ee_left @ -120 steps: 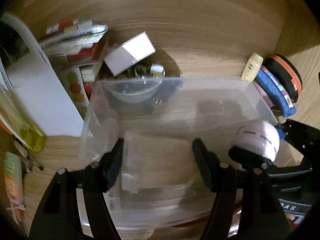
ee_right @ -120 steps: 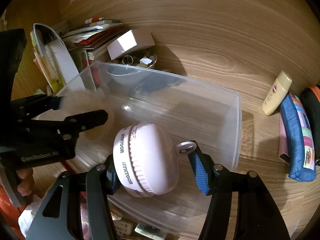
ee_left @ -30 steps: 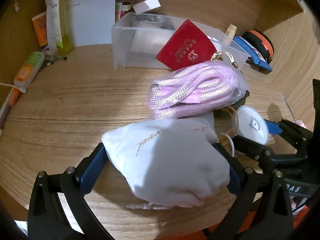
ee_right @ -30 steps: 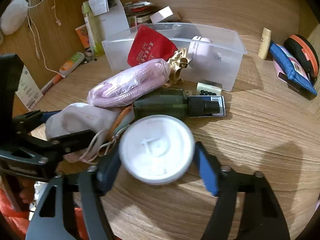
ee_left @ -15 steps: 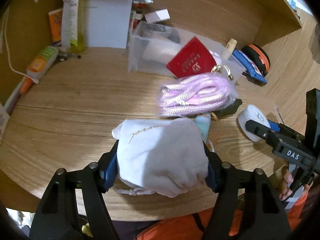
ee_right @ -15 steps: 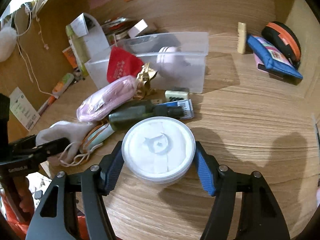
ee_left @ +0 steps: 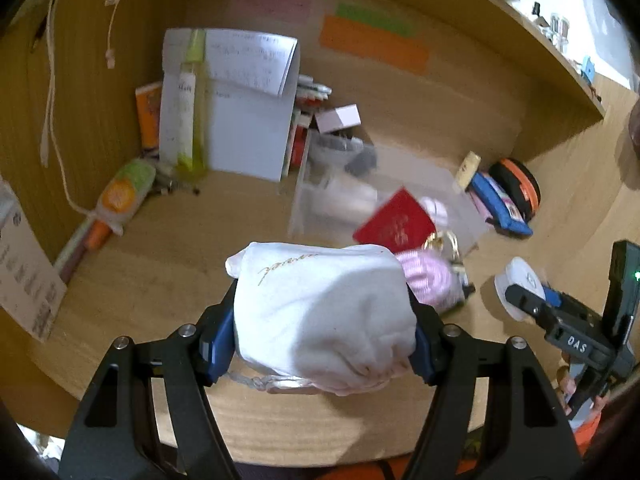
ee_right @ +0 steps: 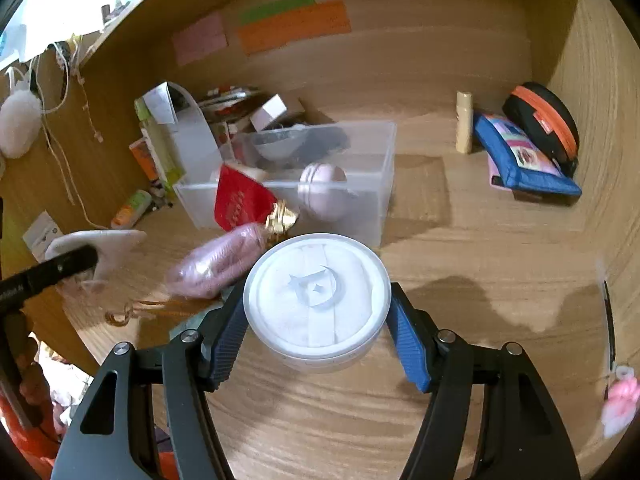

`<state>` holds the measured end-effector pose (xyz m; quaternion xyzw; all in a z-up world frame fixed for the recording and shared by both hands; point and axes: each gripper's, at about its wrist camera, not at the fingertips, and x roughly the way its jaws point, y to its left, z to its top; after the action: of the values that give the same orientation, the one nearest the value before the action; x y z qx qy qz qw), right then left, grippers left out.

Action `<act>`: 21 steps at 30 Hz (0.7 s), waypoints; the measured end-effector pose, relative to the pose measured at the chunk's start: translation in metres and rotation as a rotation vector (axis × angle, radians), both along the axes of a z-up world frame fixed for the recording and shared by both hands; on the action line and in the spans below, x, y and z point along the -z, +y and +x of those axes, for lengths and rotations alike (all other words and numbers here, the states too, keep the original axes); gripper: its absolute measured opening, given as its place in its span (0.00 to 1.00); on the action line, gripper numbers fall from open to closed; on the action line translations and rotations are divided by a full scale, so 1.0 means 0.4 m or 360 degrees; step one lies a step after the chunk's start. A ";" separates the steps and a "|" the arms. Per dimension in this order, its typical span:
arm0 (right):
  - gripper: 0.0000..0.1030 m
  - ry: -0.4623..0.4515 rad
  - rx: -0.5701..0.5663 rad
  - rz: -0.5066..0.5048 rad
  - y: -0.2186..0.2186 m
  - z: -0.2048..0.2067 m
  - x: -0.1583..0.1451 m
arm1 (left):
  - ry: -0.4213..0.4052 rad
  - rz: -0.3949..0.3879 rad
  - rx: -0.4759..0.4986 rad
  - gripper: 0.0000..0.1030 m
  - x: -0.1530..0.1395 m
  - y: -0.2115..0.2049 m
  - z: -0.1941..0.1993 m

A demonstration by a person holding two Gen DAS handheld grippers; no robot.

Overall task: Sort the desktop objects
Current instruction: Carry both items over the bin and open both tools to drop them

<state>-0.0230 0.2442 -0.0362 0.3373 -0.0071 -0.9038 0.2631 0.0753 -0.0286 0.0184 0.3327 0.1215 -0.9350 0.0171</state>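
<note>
My left gripper is shut on a white cloth pouch with gold script, held above the wooden desk. My right gripper is shut on a round white lidded jar, also lifted off the desk. In the left wrist view the right gripper shows at the right with the jar. In the right wrist view the pouch shows at the left. Behind stands a clear plastic bin with a pale pink round case inside. A red pouch leans on the bin's front.
A bag of pink cord lies before the bin. A blue pencil case, a black and orange case and a small cream tube sit at the right. Papers, a green bottle and books crowd the back left corner.
Both grippers have risen and drawn back from the desk, carrying the pouch and the jar. The left jaws closed in on the pouch, squeezing it narrower.
</note>
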 end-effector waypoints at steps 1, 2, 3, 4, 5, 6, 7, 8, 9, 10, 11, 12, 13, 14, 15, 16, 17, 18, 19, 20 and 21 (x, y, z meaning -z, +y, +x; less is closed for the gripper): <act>0.61 0.0002 -0.0004 -0.0007 -0.001 -0.004 -0.002 | 0.0010 0.0000 -0.0005 0.67 -0.008 -0.004 -0.011; 0.61 0.0002 -0.0006 -0.0015 -0.003 -0.012 -0.006 | 0.0018 -0.0003 -0.0008 0.67 -0.014 -0.006 -0.019; 0.61 0.0006 -0.0010 -0.0016 -0.004 -0.016 -0.009 | 0.0026 -0.0004 -0.0015 0.67 -0.020 -0.007 -0.028; 0.61 0.0010 -0.0010 -0.0013 -0.006 -0.020 -0.013 | 0.0042 -0.0004 -0.0012 0.67 -0.029 -0.009 -0.038; 0.61 0.0018 -0.0011 -0.0007 -0.009 -0.025 -0.018 | 0.0052 -0.0001 -0.0016 0.67 -0.036 -0.010 -0.049; 0.61 0.0027 -0.0011 0.0000 -0.011 -0.034 -0.024 | 0.0060 0.0002 -0.0020 0.67 -0.042 -0.011 -0.056; 0.61 0.0031 -0.0007 0.0000 -0.013 -0.042 -0.030 | 0.0077 0.0006 -0.0014 0.67 -0.051 -0.011 -0.067; 0.61 0.0034 -0.0005 -0.0002 -0.013 -0.050 -0.037 | 0.0089 0.0010 -0.0010 0.67 -0.059 -0.011 -0.076; 0.61 0.0037 -0.0004 -0.0008 -0.014 -0.060 -0.043 | 0.0101 0.0013 -0.0007 0.67 -0.067 -0.011 -0.086; 0.61 0.0039 -0.0004 -0.0014 -0.014 -0.069 -0.050 | 0.0115 0.0016 0.0002 0.67 -0.076 -0.010 -0.101; 0.61 0.0041 -0.0003 -0.0015 -0.014 -0.075 -0.054 | 0.0125 0.0023 0.0008 0.67 -0.084 -0.010 -0.115; 0.61 0.0048 -0.0001 -0.0013 -0.016 -0.087 -0.062 | 0.0131 0.0029 0.0015 0.67 -0.091 -0.009 -0.128; 0.61 0.0057 0.0000 -0.0008 -0.018 -0.099 -0.071 | 0.0138 0.0040 0.0033 0.67 -0.099 -0.009 -0.148; 0.61 0.0062 0.0000 -0.0007 -0.020 -0.106 -0.077 | 0.0142 0.0048 0.0048 0.67 -0.104 -0.008 -0.163; 0.61 0.0065 -0.0002 -0.0008 -0.023 -0.121 -0.088 | 0.0145 0.0053 0.0062 0.67 -0.109 -0.007 -0.180; 0.61 0.0065 -0.0006 -0.0010 -0.025 -0.128 -0.093 | 0.0147 0.0048 0.0076 0.67 -0.113 -0.003 -0.200; 0.61 0.0064 -0.0014 -0.0015 -0.027 -0.139 -0.100 | 0.0146 0.0044 0.0083 0.67 -0.116 0.001 -0.220; 0.61 0.0061 -0.0022 -0.0023 -0.030 -0.154 -0.108 | 0.0144 0.0041 0.0096 0.67 -0.117 0.006 -0.241; 0.61 0.0055 -0.0038 -0.0031 -0.034 -0.168 -0.114 | 0.0146 0.0040 0.0104 0.67 -0.118 0.010 -0.256; 0.61 0.0049 -0.0047 -0.0037 -0.037 -0.177 -0.117 | 0.0145 0.0038 0.0110 0.67 -0.119 0.014 -0.272; 0.61 0.0037 -0.0057 -0.0048 -0.039 -0.192 -0.121 | 0.0139 0.0032 0.0114 0.67 -0.118 0.018 -0.290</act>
<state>-0.0999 0.2284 0.0121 0.3228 -0.0116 -0.9027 0.2843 -0.0406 -0.0215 0.0655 0.2957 0.1194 -0.9474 -0.0250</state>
